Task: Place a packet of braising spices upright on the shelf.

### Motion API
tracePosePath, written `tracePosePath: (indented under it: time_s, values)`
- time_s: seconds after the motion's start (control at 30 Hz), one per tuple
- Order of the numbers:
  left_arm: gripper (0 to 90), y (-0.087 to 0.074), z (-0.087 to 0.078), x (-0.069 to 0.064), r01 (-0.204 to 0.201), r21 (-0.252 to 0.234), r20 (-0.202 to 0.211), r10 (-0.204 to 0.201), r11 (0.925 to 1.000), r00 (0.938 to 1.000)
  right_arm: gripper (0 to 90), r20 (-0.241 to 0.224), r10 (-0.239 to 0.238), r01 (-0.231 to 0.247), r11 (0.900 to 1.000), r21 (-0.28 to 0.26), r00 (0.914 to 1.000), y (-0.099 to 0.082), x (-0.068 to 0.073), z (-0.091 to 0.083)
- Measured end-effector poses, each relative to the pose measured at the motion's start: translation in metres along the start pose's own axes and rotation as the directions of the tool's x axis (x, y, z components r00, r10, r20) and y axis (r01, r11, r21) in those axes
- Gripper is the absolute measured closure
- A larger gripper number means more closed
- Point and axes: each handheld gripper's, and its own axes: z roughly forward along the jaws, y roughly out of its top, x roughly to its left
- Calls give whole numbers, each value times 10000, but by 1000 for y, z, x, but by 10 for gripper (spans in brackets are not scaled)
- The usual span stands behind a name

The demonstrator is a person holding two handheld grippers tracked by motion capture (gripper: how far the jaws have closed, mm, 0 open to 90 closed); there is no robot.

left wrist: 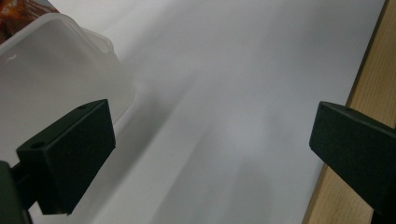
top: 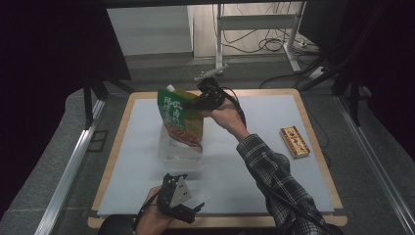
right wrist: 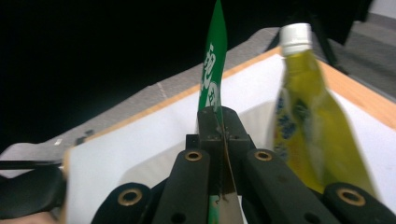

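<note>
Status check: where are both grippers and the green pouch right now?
Right gripper shut on green pouch, held over clear container. Left gripper open, idle near table edge. Yellow-green pouch sits beside it; snack box off to the side.

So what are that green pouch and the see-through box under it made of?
The green pouch looks like thin, glossy printed plastic film: edge-on between the right tongs it is sheet-thin. The box seems to be frosted translucent plastic, with a soft sheen and rounded rim.
</note>
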Motion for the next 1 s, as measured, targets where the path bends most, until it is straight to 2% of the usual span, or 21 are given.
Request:
tracePosePath:
  time_s: [0.13,0.2,0.33,0.43,0.53,0.6,0.63,0.7,0.83,0.93,1.0]
  values:
    - [1,0,0,0,-20,22,6,20,10000,10000,885,107,-127,127,9999,-5,9999,2,2,-2]
    - [2,0,0,0,-28,22,-1,28,10000,10000,877,410,-341,338,9994,72,9986,4,5,-3]
    - [2,0,0,0,18,-28,-18,-18,10000,10000,771,601,-507,499,9986,148,9969,5,8,-5]
    - [2,0,0,0,2,-9,-8,-2,10000,10000,657,897,-673,663,9977,142,9937,4,8,-8]
    - [2,0,1,-1,-8,3,16,8,10000,10000,586,885,-575,566,9983,135,9944,2,8,-12]
    - [2,0,1,-1,-29,36,2,29,10000,10000,542,965,-641,627,9979,179,9933,-1,8,-14]
    - [2,0,2,-1,-34,45,1,34,10000,10000,492,1046,-744,729,9972,189,9917,-3,7,-16]
    - [2,0,2,-1,-72,82,23,72,9999,10000,476,1112,-749,731,9971,200,9910,-5,7,-18]
    - [2,0,2,-1,-100,117,27,99,9999,9999,378,1215,-906,900,9959,106,9885,-10,6,-23]
    - [2,0,2,-1,-103,110,15,103,9999,9999,328,1472,-1061,1041,9943,215,9834,-14,7,-27]
    - [2,0,2,-1,-102,102,10,102,9999,9999,297,1563,-989,975,9951,164,9827,-16,6,-30]
